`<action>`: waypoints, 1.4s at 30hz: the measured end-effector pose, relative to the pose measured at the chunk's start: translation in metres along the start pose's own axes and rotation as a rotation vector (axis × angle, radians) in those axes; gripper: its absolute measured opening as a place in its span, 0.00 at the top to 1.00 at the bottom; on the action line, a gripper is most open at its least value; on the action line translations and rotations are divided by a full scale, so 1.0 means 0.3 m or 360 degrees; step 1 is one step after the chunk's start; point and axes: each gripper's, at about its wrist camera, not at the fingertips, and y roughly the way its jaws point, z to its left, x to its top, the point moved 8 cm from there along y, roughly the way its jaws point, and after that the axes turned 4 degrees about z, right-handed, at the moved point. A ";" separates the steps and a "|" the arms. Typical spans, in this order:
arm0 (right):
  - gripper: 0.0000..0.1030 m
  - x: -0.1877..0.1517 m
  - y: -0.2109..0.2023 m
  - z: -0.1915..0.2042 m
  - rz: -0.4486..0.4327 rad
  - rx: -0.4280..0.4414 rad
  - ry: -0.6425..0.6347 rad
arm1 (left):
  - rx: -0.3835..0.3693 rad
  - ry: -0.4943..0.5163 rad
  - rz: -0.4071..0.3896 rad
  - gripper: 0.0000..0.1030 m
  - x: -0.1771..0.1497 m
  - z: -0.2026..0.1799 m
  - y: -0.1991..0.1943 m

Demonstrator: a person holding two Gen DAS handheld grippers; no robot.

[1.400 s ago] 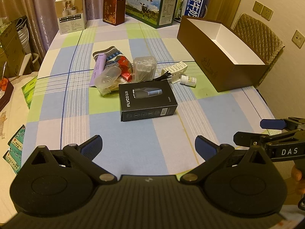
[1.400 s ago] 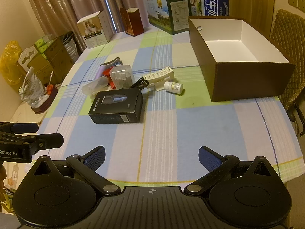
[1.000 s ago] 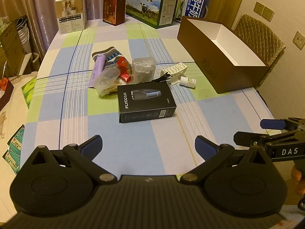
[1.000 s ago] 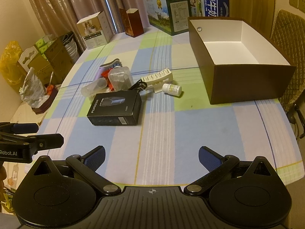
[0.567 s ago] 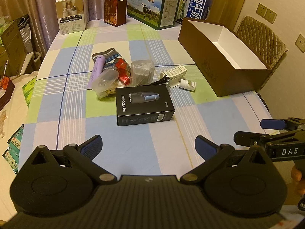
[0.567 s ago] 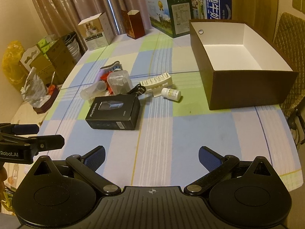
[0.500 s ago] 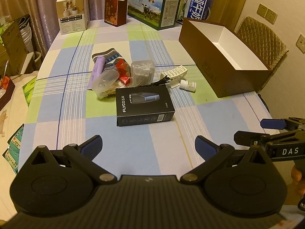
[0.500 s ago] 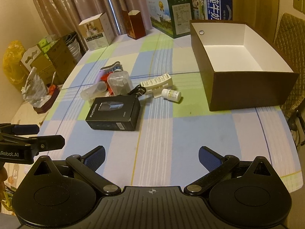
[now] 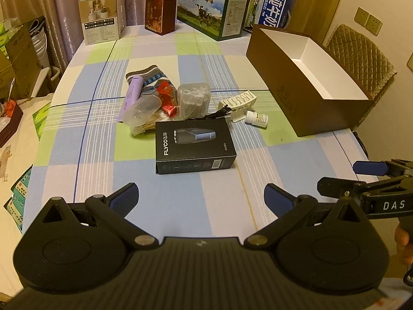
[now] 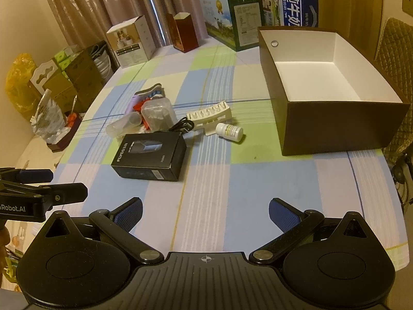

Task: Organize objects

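Left wrist view, both tongs point(image 9: 200, 197) point(image 10: 205, 211) spread, black box point(image 9: 194, 145) ahead

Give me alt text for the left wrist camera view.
The open left gripper hovers over a checked tablecloth, facing a black shaver box and a clutter pile. An open brown box sits to the right.

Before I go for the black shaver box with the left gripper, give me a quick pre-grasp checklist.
1. Left gripper open, fingers empty: ok.
2. Right gripper open, empty: ok.
3. Black shaver box lying flat, top unobstructed: ok.
4. Black cable free of the shaver box: cannot tell, it ends right at the far edge.
5. Brown box open and empty: ok.
6. Path from shaver box to brown box: not ok, white bottle lies between.
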 end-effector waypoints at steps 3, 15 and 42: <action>0.02 0.008 0.004 -0.014 0.0005 0.0002 -0.0003 | 0.0002 -0.0008 0.0003 0.01 0.007 -0.007 0.008; 0.02 0.044 0.046 -0.076 0.0030 0.0014 -0.0012 | 0.0024 -0.0044 0.0027 0.01 0.037 -0.032 0.053; 0.02 0.163 0.217 -0.295 0.0152 0.0038 0.0062 | 0.0217 -0.0091 0.0154 0.01 0.106 -0.083 0.385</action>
